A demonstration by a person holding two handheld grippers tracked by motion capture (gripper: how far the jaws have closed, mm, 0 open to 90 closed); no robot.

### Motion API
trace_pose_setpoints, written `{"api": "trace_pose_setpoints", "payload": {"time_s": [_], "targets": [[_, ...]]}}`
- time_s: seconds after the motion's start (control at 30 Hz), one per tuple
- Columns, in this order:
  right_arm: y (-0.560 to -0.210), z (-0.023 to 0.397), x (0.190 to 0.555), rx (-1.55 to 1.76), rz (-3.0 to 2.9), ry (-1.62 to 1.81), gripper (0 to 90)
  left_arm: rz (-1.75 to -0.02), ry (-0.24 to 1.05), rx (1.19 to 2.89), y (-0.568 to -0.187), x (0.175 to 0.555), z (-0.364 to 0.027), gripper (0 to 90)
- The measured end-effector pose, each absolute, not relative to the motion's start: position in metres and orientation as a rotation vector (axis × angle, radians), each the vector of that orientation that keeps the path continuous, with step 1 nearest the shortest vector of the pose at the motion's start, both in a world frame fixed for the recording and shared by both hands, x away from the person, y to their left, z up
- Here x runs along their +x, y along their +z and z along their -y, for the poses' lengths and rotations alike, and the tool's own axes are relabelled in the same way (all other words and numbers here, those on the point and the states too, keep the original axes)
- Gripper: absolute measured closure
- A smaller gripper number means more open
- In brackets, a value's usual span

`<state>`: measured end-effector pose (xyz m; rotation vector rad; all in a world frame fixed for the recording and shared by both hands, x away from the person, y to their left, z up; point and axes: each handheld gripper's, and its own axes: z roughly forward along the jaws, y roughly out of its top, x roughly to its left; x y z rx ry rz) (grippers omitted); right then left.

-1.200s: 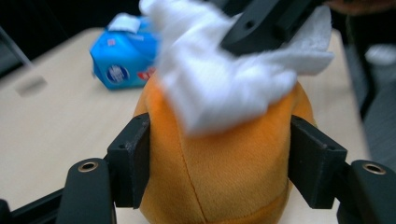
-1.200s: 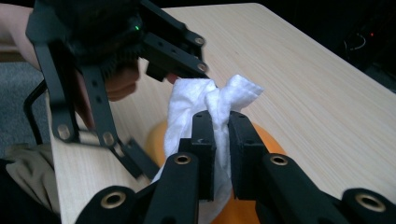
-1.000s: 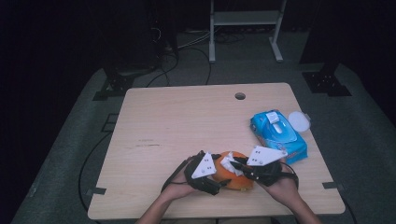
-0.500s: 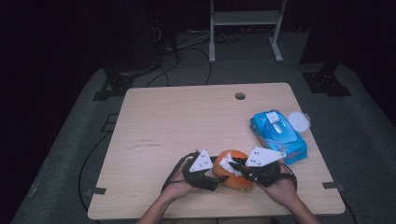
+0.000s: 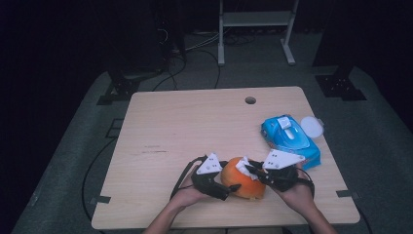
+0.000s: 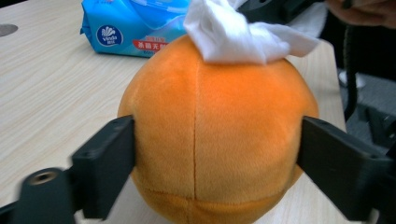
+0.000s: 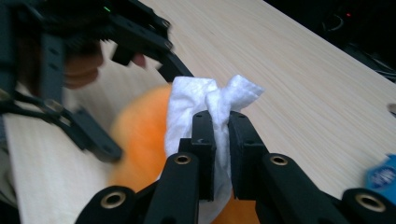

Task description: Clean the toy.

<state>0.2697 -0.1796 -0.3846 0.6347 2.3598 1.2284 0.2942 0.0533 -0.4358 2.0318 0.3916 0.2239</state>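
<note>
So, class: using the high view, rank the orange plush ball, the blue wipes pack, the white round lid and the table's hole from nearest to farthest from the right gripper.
1. Orange plush ball: directly left of the right gripper, which presses a white wipe onto it.
2. Blue wipes pack: just beyond, to the right.
3. White round lid: behind the pack, at the table's right edge.
4. Hole: near the far edge.

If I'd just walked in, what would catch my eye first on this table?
Most likely the bright orange plush ball at the near edge of the wooden table. The left gripper has a jaw against each side of it, its jaws having just opened a little, while the right gripper pinches a white wipe against the ball's top. Next, the blue pack of wipes at the table's right edge.
</note>
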Motion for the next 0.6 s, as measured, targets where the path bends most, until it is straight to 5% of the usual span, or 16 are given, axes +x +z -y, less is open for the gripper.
{"api": "trace_pose_setpoints", "payload": {"time_s": [0.17, 0.37, 0.6], "targets": [[-0.384, 0.156, 0.259, 0.532, -2.394, 1.199, 81.0, -0.349, 0.287, 2.077, -0.436, 0.289, -0.053, 25.3], [-0.385, 0.188, 0.273, 0.652, -2.347, 1.19, 81.0, -0.36, 0.256, 2.081, -0.442, 0.292, -0.063, 26.2], [-0.389, 0.189, 0.273, 0.669, -2.338, 1.179, 81.0, -0.385, 0.216, 2.053, -0.435, 0.295, -0.057, 10.2]]}}
